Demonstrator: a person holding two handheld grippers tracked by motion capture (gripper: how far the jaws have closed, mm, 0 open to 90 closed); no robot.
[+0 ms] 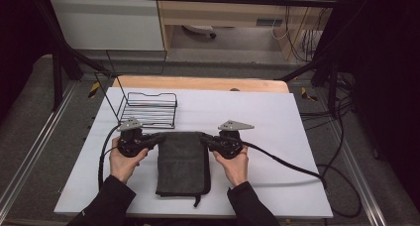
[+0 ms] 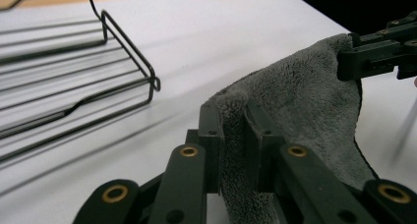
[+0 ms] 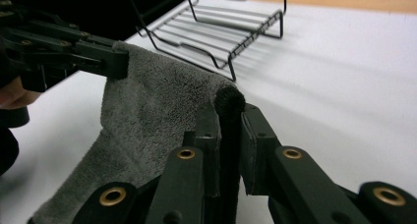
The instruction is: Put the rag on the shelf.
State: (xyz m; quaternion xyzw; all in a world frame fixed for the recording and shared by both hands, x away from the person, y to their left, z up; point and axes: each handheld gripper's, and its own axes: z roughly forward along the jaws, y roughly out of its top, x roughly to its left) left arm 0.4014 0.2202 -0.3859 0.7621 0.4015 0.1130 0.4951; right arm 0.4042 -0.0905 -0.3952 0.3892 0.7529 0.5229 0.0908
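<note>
Plenty of bare tabletop (image 1: pixel 277 117) to the right of the grey towel (image 1: pixel 182 161) and along the far edge. The only real obstacle is the wire rack (image 1: pixel 148 109) sitting just behind the left hand-held gripper (image 1: pixel 159 138), near the towel's far left corner.

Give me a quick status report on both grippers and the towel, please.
Left gripper shut on towel's far left corner. Right gripper shut on far right corner. Grey towel folded, far edge held off the white table. Wire rack just beyond, apart.
</note>
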